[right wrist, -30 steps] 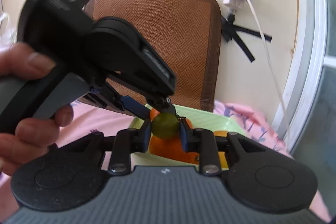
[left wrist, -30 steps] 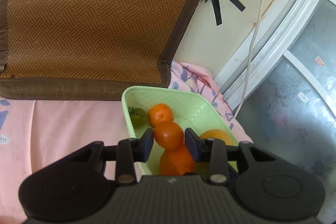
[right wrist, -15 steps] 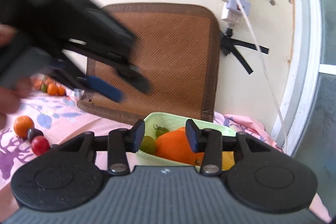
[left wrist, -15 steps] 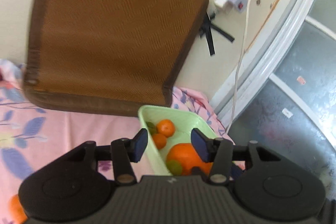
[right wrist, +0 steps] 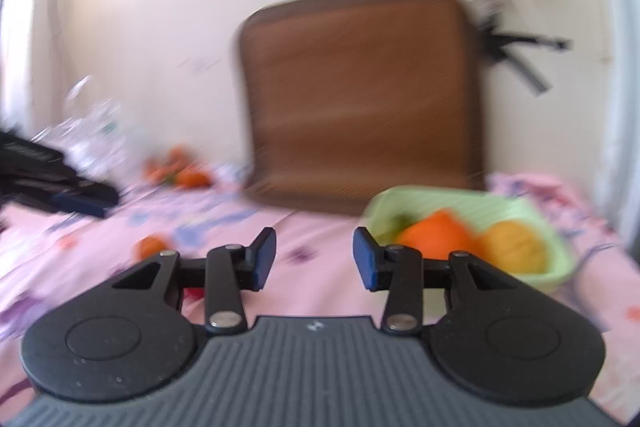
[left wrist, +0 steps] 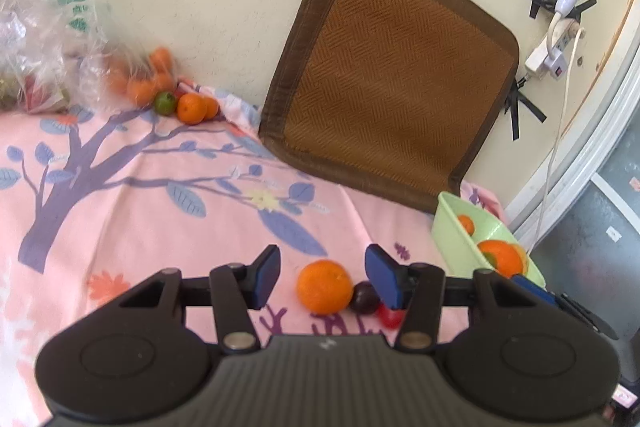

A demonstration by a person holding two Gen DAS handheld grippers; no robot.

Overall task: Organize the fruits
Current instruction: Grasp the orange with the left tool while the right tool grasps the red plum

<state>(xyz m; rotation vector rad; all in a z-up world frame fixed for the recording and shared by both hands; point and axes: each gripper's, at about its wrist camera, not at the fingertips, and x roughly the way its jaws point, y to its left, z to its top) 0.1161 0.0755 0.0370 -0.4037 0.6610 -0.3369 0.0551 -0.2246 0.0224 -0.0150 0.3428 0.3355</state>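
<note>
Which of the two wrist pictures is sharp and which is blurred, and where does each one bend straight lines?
Left wrist view: mostly sharp, the orange and brown mat crisp; only the plastic bag at the far left is soft; the window frame bows at the right edge. Right wrist view: smeared by motion, the green basket and mat streaked, only the right gripper sharp; the wall curves at the left edge.

A: What's ahead of the right gripper [right wrist: 314,253]?
B: Pink cloth [right wrist: 320,231]; its jaws stand apart, nothing between them.
A: The basket [right wrist: 554,235]?
B: Just right, holding an orange [right wrist: 434,235] and a yellower fruit [right wrist: 514,245]. Everything's blurred.
A: Left?
B: The other gripper [right wrist: 86,205], far off.
</note>
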